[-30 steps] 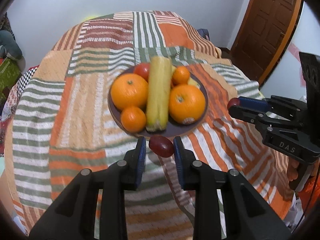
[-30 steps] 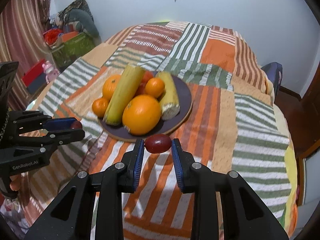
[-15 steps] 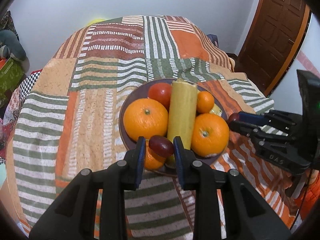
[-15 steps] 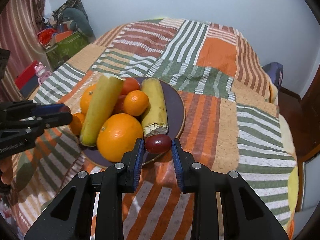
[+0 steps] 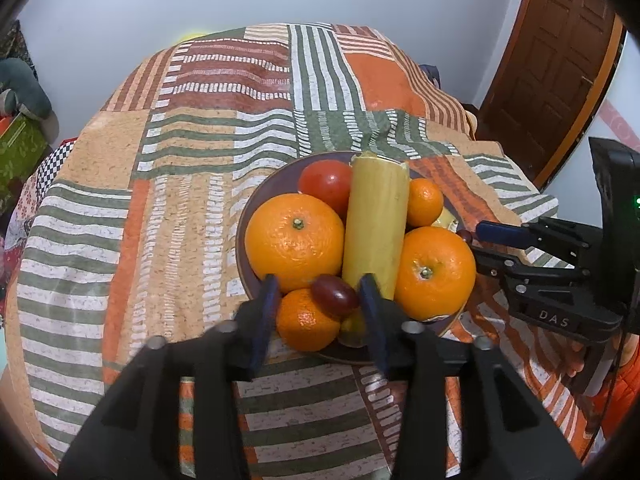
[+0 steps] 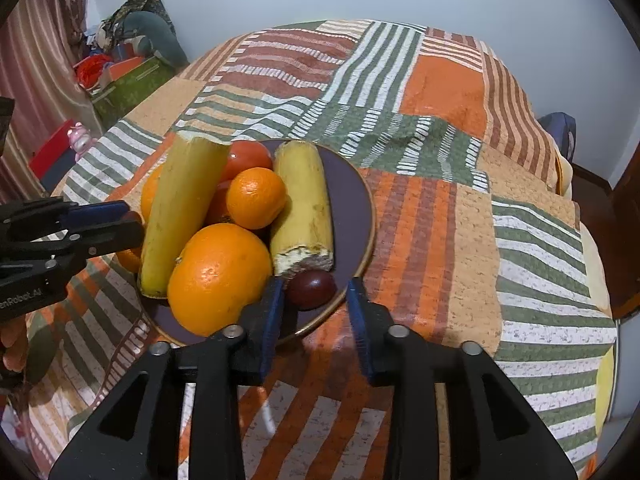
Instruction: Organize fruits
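The bed, under its patchwork blanket (image 5: 160,208), gives a soft, uneven footing to the dark plate (image 6: 356,200), so a hard nudge could tip the whole heap. On the plate the fruit is crowded: two long yellow pieces, the longer one (image 5: 376,220) lying across the middle, two big oranges (image 5: 294,240), two small ones and a red tomato (image 5: 326,184), all round and ready to roll.

The smallest things matter here: two dark red grapes. One grape (image 5: 334,290) sits on the small orange (image 5: 306,320) between the fingers of the left tongs (image 5: 322,304), which stand apart with daylight on both sides. The other grape (image 6: 311,288) rests on the plate's bare rim between the spread right tongs (image 6: 316,308), touching neither finger that I can see.

I'd judge grapes light, smooth-skinned and easily crushed: take them gently across the middle. The perched one looks likeliest to roll.
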Demonstrator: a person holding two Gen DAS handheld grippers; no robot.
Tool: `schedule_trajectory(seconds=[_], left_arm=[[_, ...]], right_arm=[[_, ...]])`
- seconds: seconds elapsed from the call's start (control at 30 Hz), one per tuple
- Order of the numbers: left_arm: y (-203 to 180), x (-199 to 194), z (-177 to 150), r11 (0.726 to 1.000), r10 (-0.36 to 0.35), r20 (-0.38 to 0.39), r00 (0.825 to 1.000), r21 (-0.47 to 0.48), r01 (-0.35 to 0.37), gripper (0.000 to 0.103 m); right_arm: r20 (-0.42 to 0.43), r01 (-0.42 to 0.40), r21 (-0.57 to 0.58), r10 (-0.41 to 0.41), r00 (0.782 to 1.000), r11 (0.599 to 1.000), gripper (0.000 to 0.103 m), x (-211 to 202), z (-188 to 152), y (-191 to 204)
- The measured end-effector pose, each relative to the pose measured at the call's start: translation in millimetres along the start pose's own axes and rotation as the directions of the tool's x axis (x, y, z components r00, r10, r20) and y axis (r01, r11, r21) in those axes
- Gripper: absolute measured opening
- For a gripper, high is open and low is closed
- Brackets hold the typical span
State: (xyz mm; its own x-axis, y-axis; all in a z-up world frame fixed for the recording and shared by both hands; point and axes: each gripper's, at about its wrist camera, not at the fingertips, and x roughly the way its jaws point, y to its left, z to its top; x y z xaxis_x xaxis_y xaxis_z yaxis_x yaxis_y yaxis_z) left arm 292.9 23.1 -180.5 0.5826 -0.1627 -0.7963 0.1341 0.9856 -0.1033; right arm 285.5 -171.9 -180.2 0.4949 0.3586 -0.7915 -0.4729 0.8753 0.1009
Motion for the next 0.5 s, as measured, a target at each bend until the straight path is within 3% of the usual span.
schedule_trajectory(seconds=[0.1,0.3,0.5], left_arm=[[0,-8,-1,1.000,0.016,0.022,1.000,0.008,-0.016,0.048],[-2,-49,-1,0.999,0.052,0.127,0.991,-0.023,-0.049,0.048],[-13,-120,2,0.997,0.072,0.291,0.954,-0.054,-0.059,0.048]], right_arm=[[0.005,-0.026,0.029,0.026,1.000,0.999,0.041,-5,0,-5],[0.075,0.020,0.040,-0.023,0.997,0.999,0.041,-37,2,-5],[0.225,0.033,0.036,-0.040,0.974,0.999,0.041,-102,7,11]])
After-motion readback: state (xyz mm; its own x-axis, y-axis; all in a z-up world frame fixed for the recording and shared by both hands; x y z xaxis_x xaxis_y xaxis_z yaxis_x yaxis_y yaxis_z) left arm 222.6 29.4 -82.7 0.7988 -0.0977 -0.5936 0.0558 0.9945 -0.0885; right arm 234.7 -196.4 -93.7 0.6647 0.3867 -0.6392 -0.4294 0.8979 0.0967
